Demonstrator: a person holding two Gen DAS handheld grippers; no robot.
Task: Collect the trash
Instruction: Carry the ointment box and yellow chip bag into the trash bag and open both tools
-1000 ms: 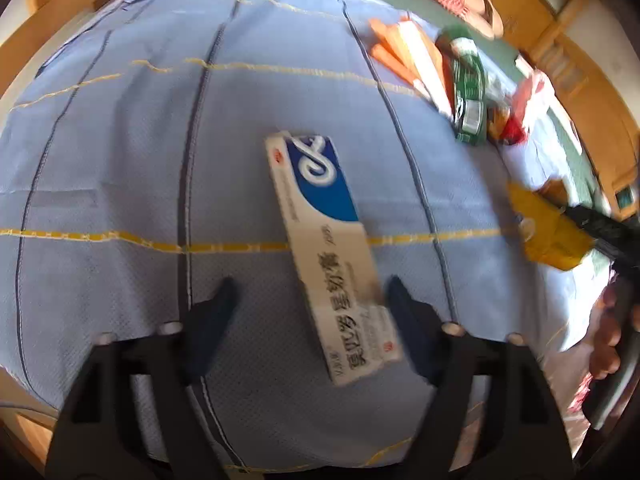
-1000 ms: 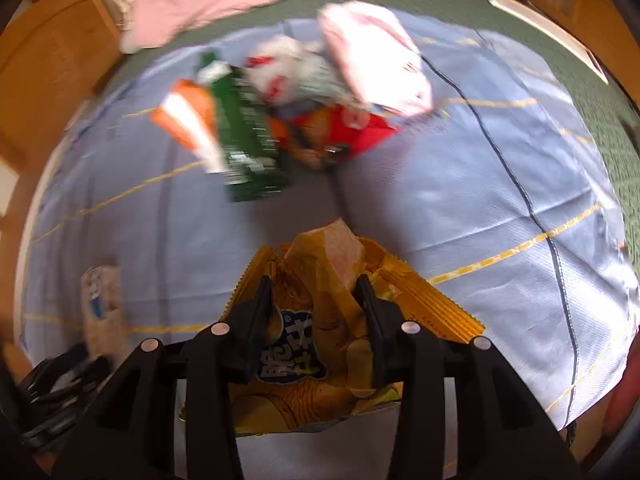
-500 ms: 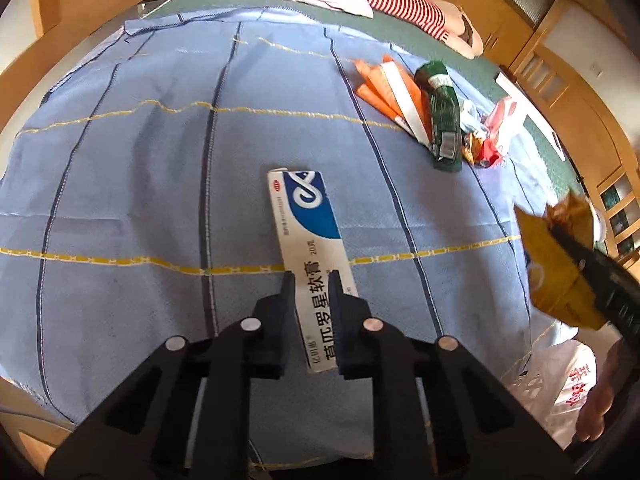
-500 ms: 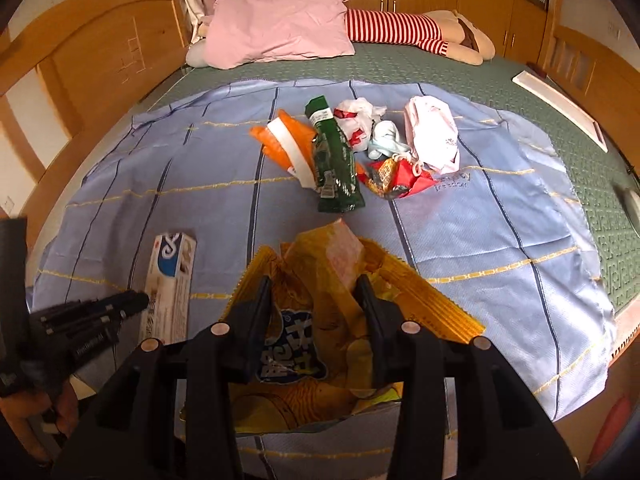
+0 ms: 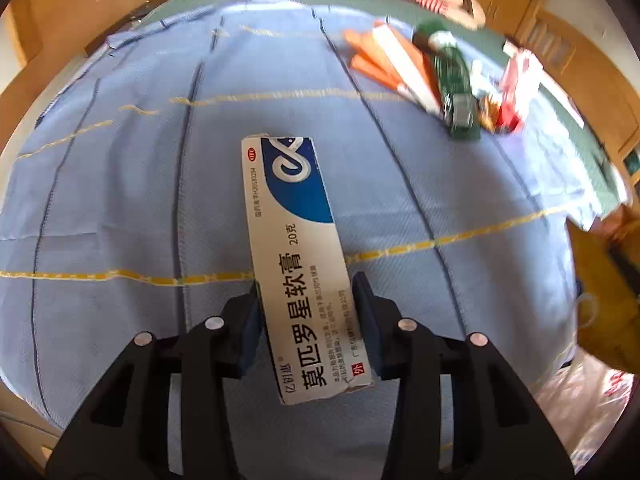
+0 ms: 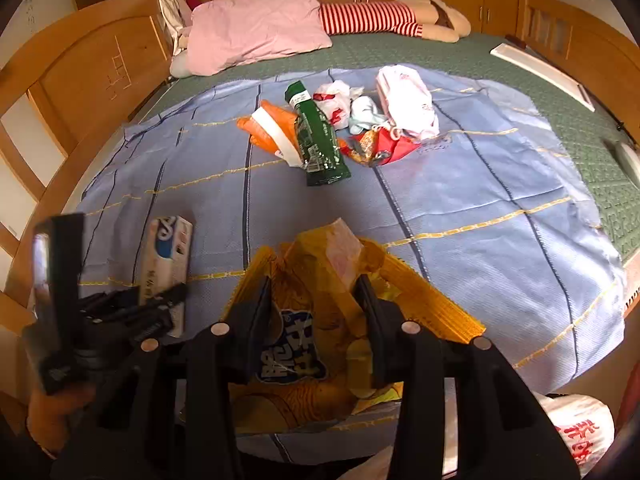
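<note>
My left gripper (image 5: 306,300) is shut on a white and blue ointment box (image 5: 296,248), held by its near end above the blue cloth (image 5: 120,208). The box also shows in the right wrist view (image 6: 166,252) with the left gripper (image 6: 168,300) around it. My right gripper (image 6: 316,292) is shut on a crumpled yellow snack bag (image 6: 320,320) above the cloth's near edge. More trash lies in a pile at the far side: an orange wrapper (image 6: 266,132), a green packet (image 6: 318,140), a red wrapper (image 6: 384,148) and white plastic bags (image 6: 404,100).
The cloth covers a green bed (image 6: 460,56) with a wooden frame (image 6: 88,72). A pink pillow (image 6: 256,28) and a striped doll (image 6: 372,16) lie at the head. A white plastic bag with red print (image 6: 576,428) hangs below the near right edge.
My left gripper closed on the ointment box and lifted it off the cloth. My right gripper drew back with the yellow bag still in it.
</note>
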